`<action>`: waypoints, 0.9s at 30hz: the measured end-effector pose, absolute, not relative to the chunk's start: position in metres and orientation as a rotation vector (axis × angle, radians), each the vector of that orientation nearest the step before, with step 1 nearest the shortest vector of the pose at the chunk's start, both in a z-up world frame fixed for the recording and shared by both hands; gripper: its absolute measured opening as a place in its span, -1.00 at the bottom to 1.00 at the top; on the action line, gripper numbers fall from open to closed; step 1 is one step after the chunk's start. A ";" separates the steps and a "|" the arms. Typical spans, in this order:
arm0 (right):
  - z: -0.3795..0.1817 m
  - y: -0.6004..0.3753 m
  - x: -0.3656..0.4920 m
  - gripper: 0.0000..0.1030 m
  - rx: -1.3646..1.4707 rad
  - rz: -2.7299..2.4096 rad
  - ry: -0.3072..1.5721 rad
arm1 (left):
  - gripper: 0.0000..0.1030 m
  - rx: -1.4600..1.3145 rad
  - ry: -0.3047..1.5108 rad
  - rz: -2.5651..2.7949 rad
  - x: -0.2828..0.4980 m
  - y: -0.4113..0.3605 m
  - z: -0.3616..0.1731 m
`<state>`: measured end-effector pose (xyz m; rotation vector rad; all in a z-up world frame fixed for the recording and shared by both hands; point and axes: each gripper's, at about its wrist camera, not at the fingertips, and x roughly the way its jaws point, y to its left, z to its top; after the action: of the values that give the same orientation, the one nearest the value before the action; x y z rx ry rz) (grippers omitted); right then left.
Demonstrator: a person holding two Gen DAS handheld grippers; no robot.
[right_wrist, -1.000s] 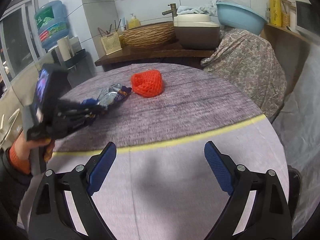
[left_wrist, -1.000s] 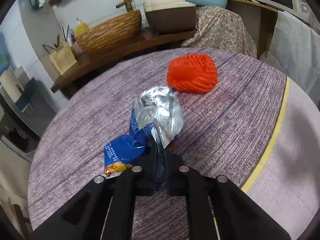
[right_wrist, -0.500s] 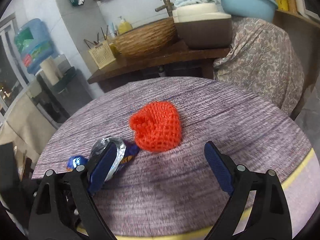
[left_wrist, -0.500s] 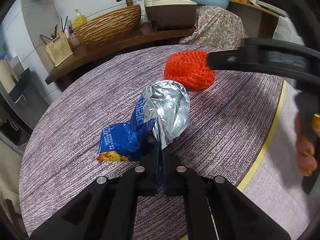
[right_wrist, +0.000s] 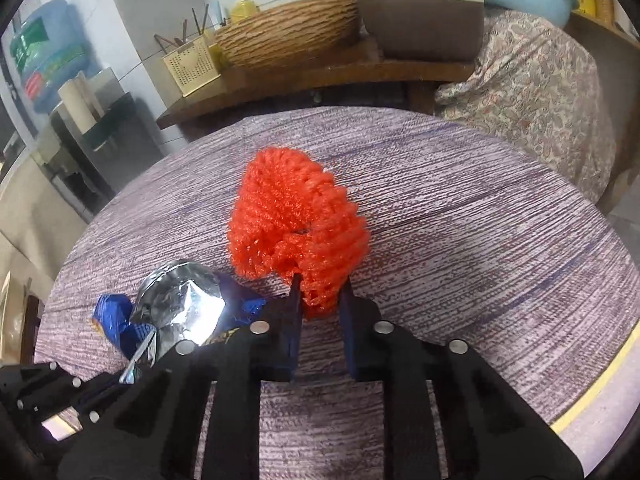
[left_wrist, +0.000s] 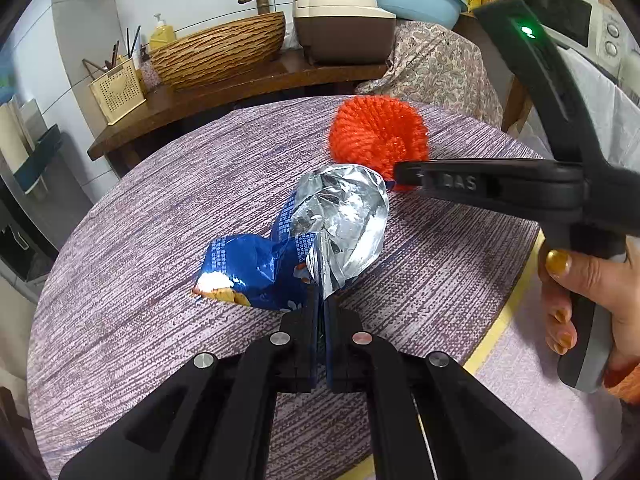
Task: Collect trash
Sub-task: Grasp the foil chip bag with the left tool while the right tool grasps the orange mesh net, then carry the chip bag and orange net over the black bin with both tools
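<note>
A crumpled blue snack bag (left_wrist: 340,220) with its silver foil inside turned out lies on the round table (left_wrist: 160,200). My left gripper (left_wrist: 322,304) is shut on the bag's near edge. An orange foam net (right_wrist: 296,216) rests just beyond the bag. My right gripper (right_wrist: 320,292) has its jaws closing, and the blue pads pinch the net's near edge between them. In the left wrist view the right gripper (left_wrist: 398,174) reaches in from the right, held by a hand (left_wrist: 576,280), its tip at the orange net (left_wrist: 376,136). The bag (right_wrist: 180,296) lies left of the net.
The table's purple woven cloth ends at a yellow rim (left_wrist: 508,316) on the near right. Behind it runs a wooden counter (left_wrist: 248,80) with a woven basin (left_wrist: 220,52), a cream utensil holder (left_wrist: 118,90) and a brown cooker (left_wrist: 344,28). A patterned cloth (right_wrist: 532,92) covers something at the back right.
The right gripper swung in over the table to the orange net and its jaws came together on the net's near edge. The left gripper kept its hold on the bag, barely moving.
</note>
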<state>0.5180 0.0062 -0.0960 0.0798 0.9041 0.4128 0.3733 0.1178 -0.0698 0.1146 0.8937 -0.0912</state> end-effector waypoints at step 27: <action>-0.031 -0.125 0.341 -0.71 0.107 0.466 0.705 | -0.95 -0.020 0.749 -0.306 0.246 0.084 -0.017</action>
<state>0.3410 -0.1248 -0.0312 0.1066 0.7055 0.4664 0.2463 0.0840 -0.0167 -0.0197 0.7486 -0.3058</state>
